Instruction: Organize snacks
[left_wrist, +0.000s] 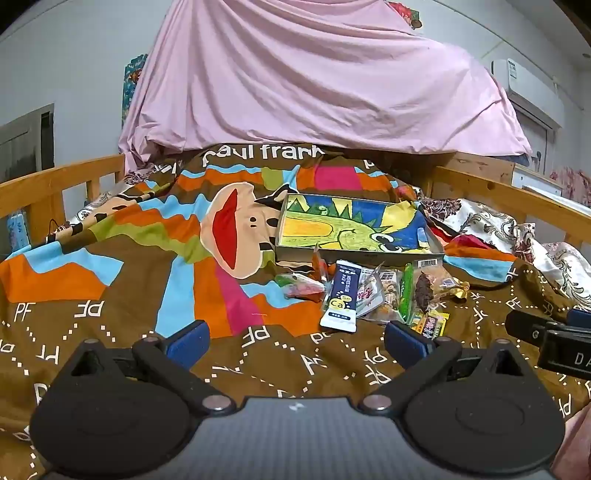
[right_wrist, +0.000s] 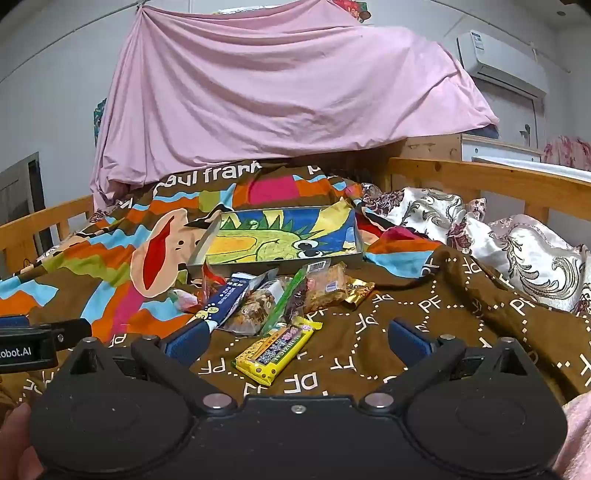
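One shallow box (right_wrist: 277, 236) lying empty, snack packets (right_wrist: 273, 295) heaped just before it

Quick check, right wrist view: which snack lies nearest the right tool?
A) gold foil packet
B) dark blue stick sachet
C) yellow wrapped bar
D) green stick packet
C: the yellow wrapped bar lies on the brown quilt between the open right tool's fingers, in front of the rest of the snack pile.

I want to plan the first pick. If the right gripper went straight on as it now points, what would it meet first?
Probably the yellow snack bar, lying between the open right gripper and the pile; depth is uncertain.
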